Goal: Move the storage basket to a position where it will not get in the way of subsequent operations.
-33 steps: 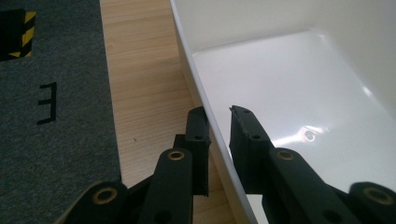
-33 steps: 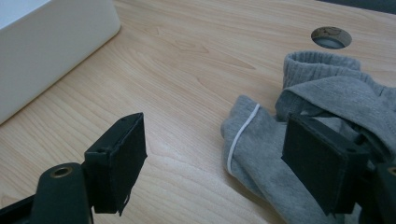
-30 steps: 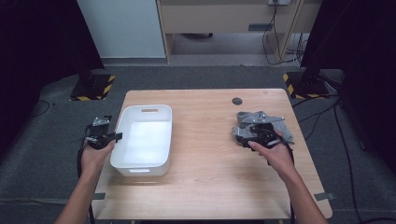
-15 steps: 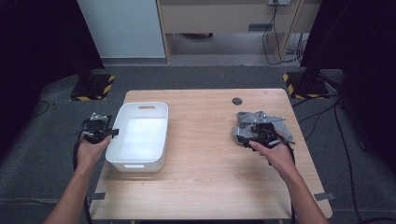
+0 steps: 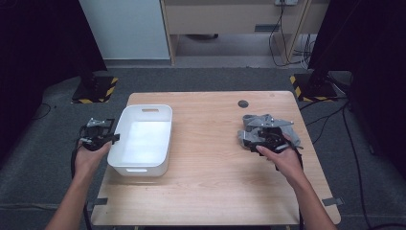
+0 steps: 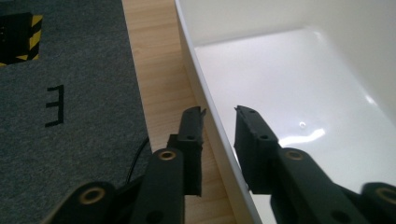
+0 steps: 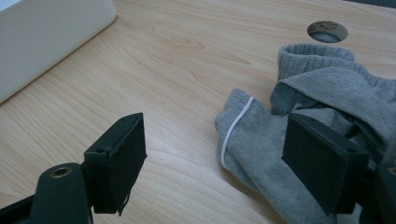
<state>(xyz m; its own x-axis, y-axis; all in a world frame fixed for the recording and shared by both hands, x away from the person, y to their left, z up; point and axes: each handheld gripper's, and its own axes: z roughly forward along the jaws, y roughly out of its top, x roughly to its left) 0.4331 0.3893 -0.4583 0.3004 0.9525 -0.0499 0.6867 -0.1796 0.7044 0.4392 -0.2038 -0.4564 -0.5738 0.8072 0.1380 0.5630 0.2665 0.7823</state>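
- Left tongs point(image 6: 218, 116): narrow, jaws just opening, astride the white tub's point(image 5: 143, 139) rim, centre-left, not pressing it.
- Right tongs point(image 7: 215, 163): wide, beside grey garment point(image 7: 327, 93), right of counter point(image 5: 206, 191).

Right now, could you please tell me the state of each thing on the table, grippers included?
White bin: upright, nothing in it.
Grey garment: crumpled on the table, not held.
Left gripper: astride the bin's rim, jaws just opening, pads apart from it.
Right gripper: open wide beside the garment.
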